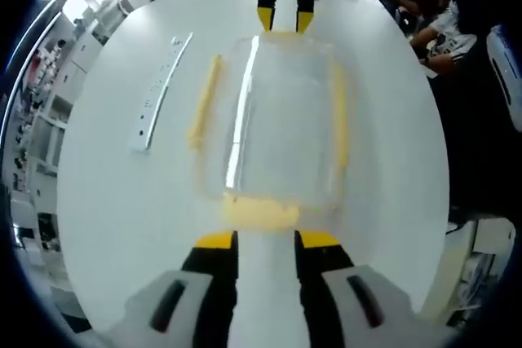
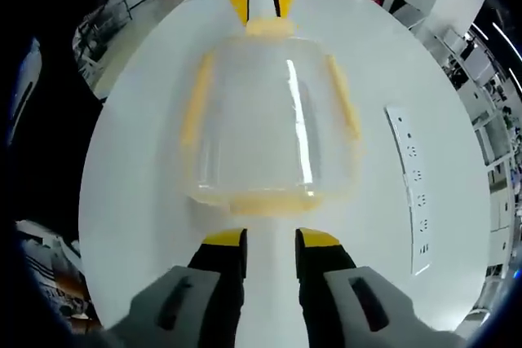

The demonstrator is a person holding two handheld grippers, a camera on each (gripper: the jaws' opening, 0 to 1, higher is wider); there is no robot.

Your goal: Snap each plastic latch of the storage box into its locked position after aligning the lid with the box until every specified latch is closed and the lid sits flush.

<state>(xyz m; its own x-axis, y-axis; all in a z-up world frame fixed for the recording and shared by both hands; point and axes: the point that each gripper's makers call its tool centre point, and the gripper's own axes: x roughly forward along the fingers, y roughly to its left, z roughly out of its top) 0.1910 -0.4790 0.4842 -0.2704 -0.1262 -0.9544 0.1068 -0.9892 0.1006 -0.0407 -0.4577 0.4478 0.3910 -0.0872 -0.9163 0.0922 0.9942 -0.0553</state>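
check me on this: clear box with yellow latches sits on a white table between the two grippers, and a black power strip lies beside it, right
Not quite: the power strip is white, not black, as the right gripper view shows. The rest holds: the clear box with yellow latches sits on the white table between the left gripper and right gripper.

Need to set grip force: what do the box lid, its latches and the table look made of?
Lid: looks like clear glossy plastic; the white table shows through it and a bright glare streak runs along it.
Latches: translucent yellow plastic, probably; soft, dull sheen.
Table: smooth white, likely laminate; faint reflections, material uncertain.
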